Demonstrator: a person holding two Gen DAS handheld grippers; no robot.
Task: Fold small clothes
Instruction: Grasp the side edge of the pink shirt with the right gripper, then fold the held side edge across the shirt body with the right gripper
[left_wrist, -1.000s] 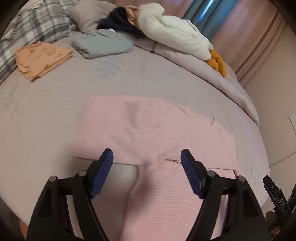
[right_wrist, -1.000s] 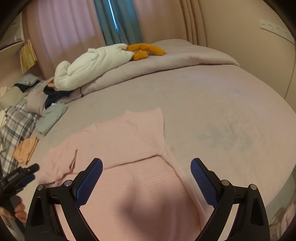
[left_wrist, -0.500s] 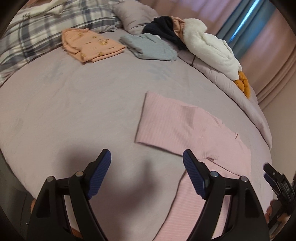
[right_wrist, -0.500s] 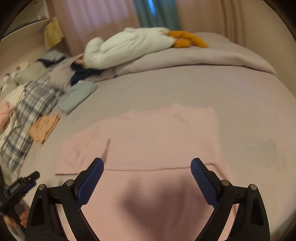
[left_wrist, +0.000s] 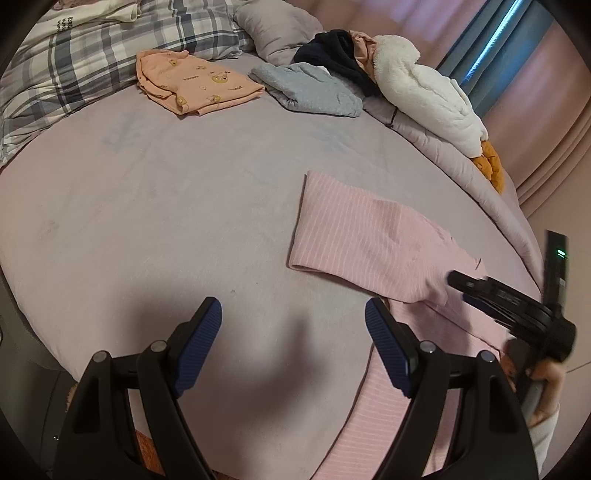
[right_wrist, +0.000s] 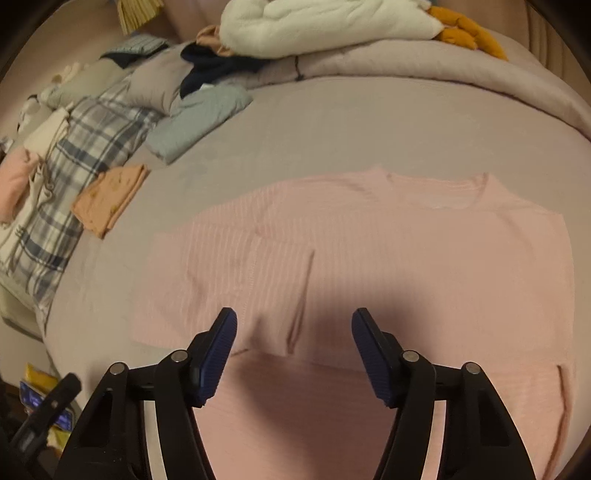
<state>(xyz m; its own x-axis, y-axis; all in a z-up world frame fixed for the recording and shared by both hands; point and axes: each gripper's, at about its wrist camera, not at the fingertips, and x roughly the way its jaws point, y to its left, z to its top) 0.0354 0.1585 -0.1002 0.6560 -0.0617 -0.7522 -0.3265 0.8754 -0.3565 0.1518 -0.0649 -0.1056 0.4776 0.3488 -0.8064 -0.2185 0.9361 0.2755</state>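
Scanning left to right, we see our left gripper (left_wrist: 293, 317) hovering over bare grey bedsheet (left_wrist: 166, 206), jaws wide with nothing between them. The pink striped top (right_wrist: 406, 251) lies flat on the bed, one sleeve folded across. Our right gripper (right_wrist: 294, 328) hangs above its lower half, jaws just narrowing yet still apart, empty. Folded peach and grey-blue clothes (left_wrist: 195, 83) sit far behind.
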